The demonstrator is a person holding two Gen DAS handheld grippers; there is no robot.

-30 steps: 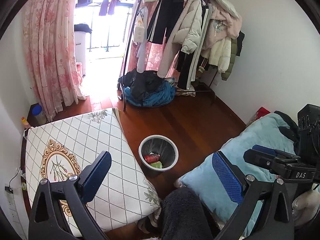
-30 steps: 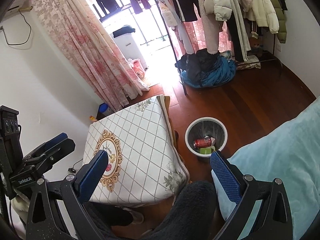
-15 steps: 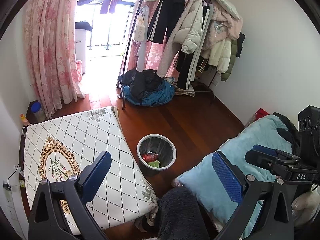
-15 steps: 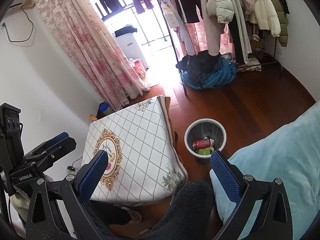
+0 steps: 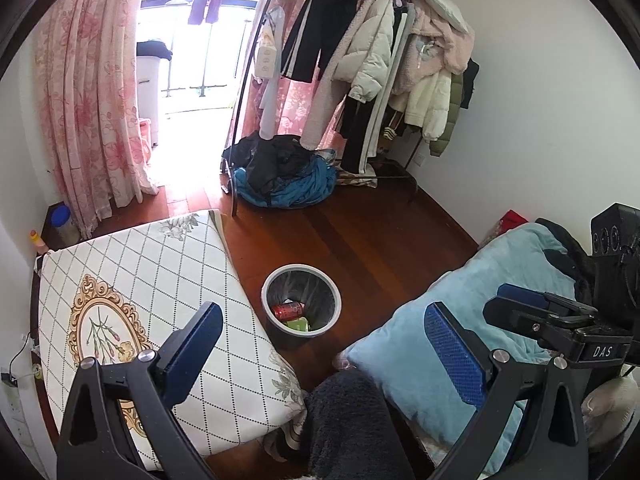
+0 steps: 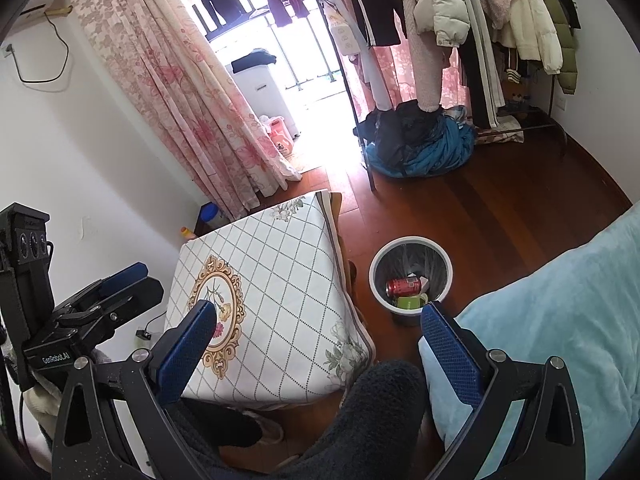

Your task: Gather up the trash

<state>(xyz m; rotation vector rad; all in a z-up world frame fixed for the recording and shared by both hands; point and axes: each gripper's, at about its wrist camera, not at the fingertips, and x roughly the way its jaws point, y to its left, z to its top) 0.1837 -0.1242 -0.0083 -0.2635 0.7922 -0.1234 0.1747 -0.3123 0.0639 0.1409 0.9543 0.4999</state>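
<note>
A grey waste bin (image 5: 338,304) (image 6: 376,276) stands on the wooden floor between the small table and the bed. Inside it lie a red can (image 5: 287,310) (image 6: 403,286) and a green item (image 5: 298,324) (image 6: 411,303). My left gripper (image 5: 324,344) hangs high above the bin, open, with nothing between its blue pads. My right gripper (image 6: 318,334) is also open and empty, held above the table's corner and the bin. Each gripper shows at the edge of the other's view: the right one (image 5: 560,320), the left one (image 6: 100,300).
A table under a white diamond-pattern cloth (image 5: 132,300) (image 6: 260,292) is on the left. A light blue blanket (image 5: 460,320) (image 6: 560,320) covers the bed on the right. A clothes rack (image 5: 380,80) with a heap of clothes (image 5: 284,176) stands behind. The person's dark fleece leg (image 5: 344,424) is below.
Both views have shifted slightly; the bin sits a little further left in the left wrist view. Both grippers stay open and empty.
</note>
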